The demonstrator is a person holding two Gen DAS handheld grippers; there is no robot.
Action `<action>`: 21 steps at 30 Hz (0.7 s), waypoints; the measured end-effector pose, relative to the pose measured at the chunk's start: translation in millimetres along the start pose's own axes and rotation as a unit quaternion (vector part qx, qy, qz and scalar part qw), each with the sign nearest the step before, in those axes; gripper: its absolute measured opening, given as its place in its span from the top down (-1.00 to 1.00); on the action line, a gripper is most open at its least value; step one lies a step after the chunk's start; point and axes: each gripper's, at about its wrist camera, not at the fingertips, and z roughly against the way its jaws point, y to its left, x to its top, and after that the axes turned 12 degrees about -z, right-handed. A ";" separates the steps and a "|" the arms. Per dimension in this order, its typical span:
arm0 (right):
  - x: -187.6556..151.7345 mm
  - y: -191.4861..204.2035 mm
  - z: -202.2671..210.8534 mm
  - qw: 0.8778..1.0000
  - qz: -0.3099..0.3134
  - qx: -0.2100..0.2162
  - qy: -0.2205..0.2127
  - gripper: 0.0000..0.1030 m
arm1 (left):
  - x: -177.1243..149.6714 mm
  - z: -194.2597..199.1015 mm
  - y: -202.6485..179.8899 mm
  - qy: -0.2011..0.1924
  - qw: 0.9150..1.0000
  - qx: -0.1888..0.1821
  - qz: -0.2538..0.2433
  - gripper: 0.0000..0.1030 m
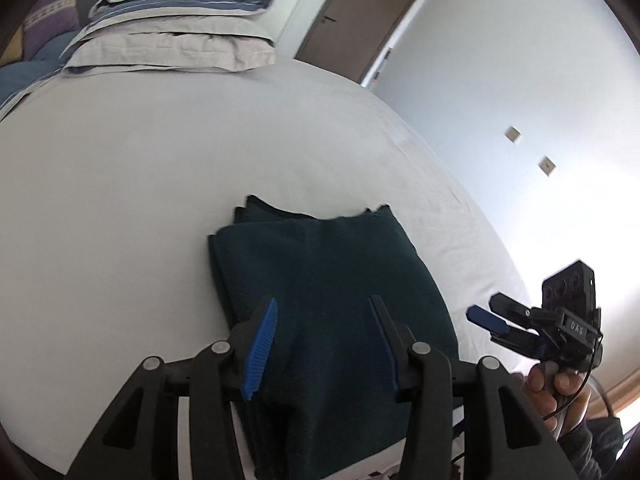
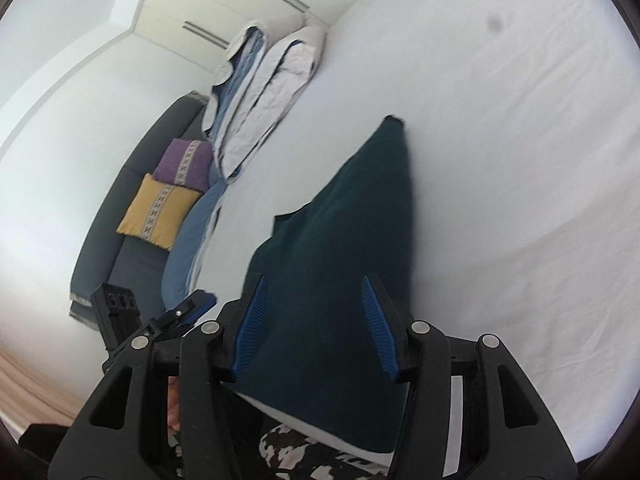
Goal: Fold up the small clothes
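A dark green garment (image 1: pixel 328 264) lies folded into a thick rectangle on the white bed sheet (image 1: pixel 120 200). My left gripper (image 1: pixel 324 302) hovers over the garment's near part, open, with nothing pinched between its blue pads. At the right of the same view a hand holds my right gripper (image 1: pixel 480 316) just off the garment's right edge. In the right wrist view the garment (image 2: pixel 352 220) stretches away from me, and my right gripper (image 2: pixel 314 280) stands open above its near end with its pads clear of the cloth. The left gripper (image 2: pixel 196 304) shows at the lower left.
Folded grey and blue quilts (image 1: pixel 176 40) are stacked at the bed's far end. A dark sofa (image 2: pixel 120 208) beside the bed holds a purple cushion (image 2: pixel 184 164) and a yellow cushion (image 2: pixel 160 208). A brown door (image 1: pixel 360 12) is beyond. Black-and-white patterned cloth (image 2: pixel 296 452) lies at the bed's near edge.
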 end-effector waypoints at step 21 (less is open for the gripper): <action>-24.8 -2.9 28.5 0.987 0.045 -0.141 -0.070 -0.04 | -28.8 11.1 -24.9 -0.027 0.989 0.124 -0.081 -0.97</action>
